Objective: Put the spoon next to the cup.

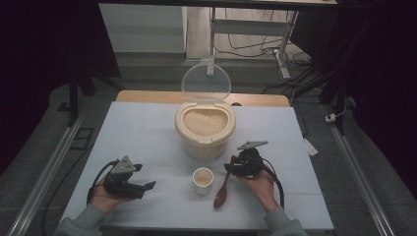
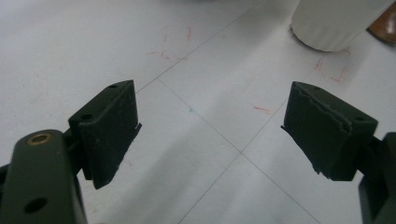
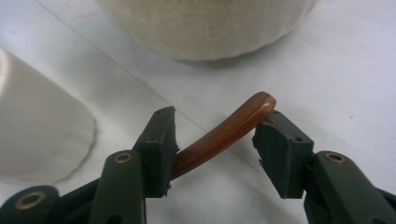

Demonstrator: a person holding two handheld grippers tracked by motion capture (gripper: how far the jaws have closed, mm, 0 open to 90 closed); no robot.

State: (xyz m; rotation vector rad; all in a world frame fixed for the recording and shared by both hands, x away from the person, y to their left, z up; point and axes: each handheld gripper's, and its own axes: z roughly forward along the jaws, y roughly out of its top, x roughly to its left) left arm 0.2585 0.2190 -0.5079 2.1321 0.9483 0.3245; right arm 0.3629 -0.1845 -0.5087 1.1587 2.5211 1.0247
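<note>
A brown wooden spoon (image 1: 221,194) lies right of a small white cup (image 1: 202,179) at the table's front middle. My right gripper (image 1: 230,167) sits at the spoon's handle end. In the right gripper view the handle (image 3: 219,135) crosses slantwise between the half-closed jaws of the right gripper (image 3: 215,130) and touches both pads. The cup (image 3: 42,135) is to their left. My left gripper (image 1: 146,176) rests at the front left, pointing toward the cup. Its jaws stand wide apart over bare table in the left gripper view (image 2: 210,126), with the cup (image 2: 327,23) ahead on the right.
A cream rice container (image 1: 205,130) full of rice stands behind the cup, its clear lid (image 1: 206,81) raised upright. Its wall (image 3: 205,23) is close ahead of my right gripper. The white table (image 1: 137,132) has free room on the left and far right.
</note>
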